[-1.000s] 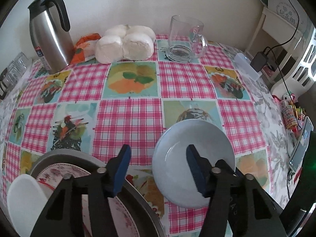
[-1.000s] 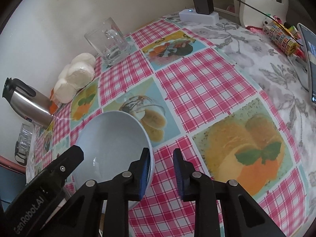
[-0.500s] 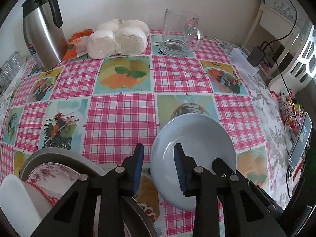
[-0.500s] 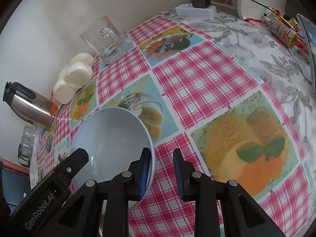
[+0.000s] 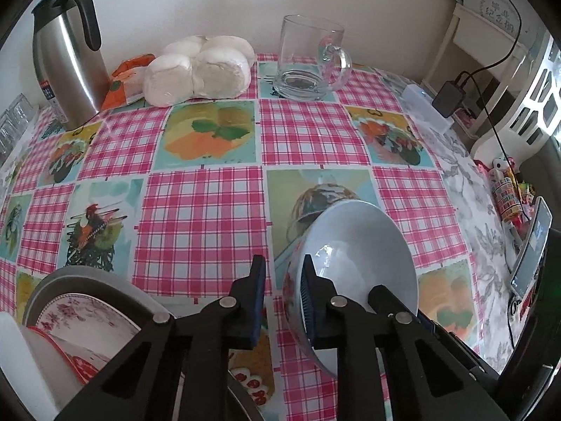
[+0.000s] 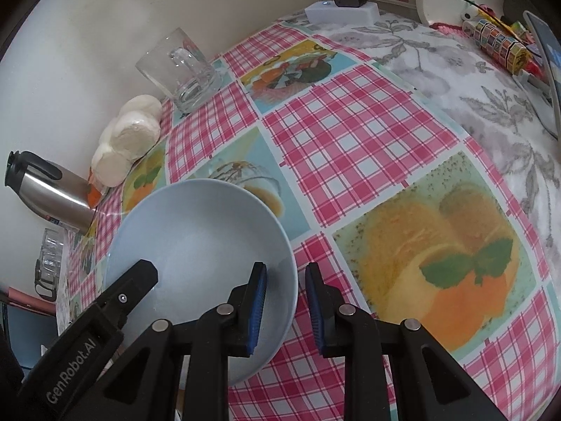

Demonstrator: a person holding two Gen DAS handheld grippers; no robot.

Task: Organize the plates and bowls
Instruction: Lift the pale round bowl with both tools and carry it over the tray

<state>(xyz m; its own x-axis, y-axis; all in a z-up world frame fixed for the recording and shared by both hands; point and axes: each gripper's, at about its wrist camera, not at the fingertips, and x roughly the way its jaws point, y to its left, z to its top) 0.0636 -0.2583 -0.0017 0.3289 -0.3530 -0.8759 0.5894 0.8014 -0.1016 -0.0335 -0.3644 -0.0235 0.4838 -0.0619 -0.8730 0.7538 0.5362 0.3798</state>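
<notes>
A pale blue bowl is held tilted above the checked tablecloth. My left gripper is shut on its left rim, one finger inside and one outside. My right gripper is shut on the bowl's right rim, one finger on each side of it. The left gripper's finger shows at the bowl's far side in the right wrist view. A stack of plates, floral-patterned on top, sits in a grey dish at the lower left, with a white plate beside it.
A steel thermos, white buns and a glass mug stand along the back wall. A phone and a charger block lie at the table's right edge.
My left gripper has closed on the bowl's left rim. The bowl has lifted off the table and tilted, with both grippers holding it.
</notes>
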